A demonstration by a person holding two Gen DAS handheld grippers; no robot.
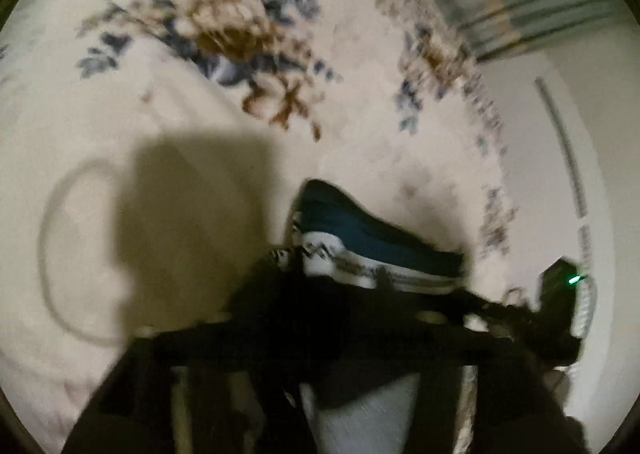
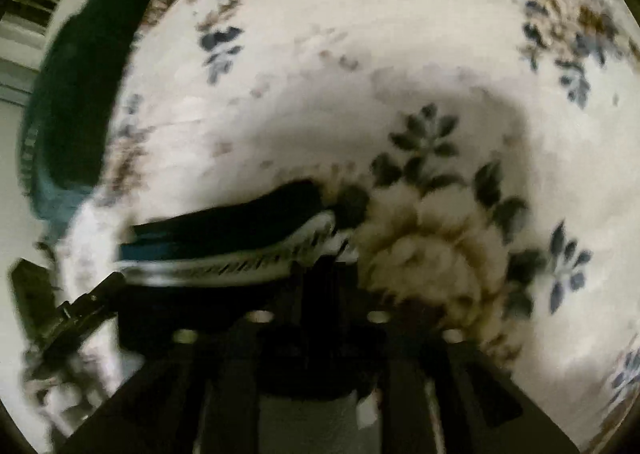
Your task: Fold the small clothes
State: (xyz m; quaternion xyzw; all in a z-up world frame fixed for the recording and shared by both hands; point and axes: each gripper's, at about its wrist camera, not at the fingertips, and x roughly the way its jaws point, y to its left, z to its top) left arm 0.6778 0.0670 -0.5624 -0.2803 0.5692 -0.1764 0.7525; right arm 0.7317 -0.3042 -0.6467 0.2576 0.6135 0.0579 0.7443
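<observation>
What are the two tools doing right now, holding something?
Left tool: closed on the small teal and white garment.
Right tool: closed on the same garment.

A small folded garment of dark navy, teal and white patterned knit lies on the cream floral plush blanket, touching the black right gripper, whose fingertips are blurred.

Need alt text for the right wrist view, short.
Blurred fisheye view: the right gripper holds a small dark-teal garment with a white patterned band, just above a white floral blanket. The left gripper is at lower left.
</observation>
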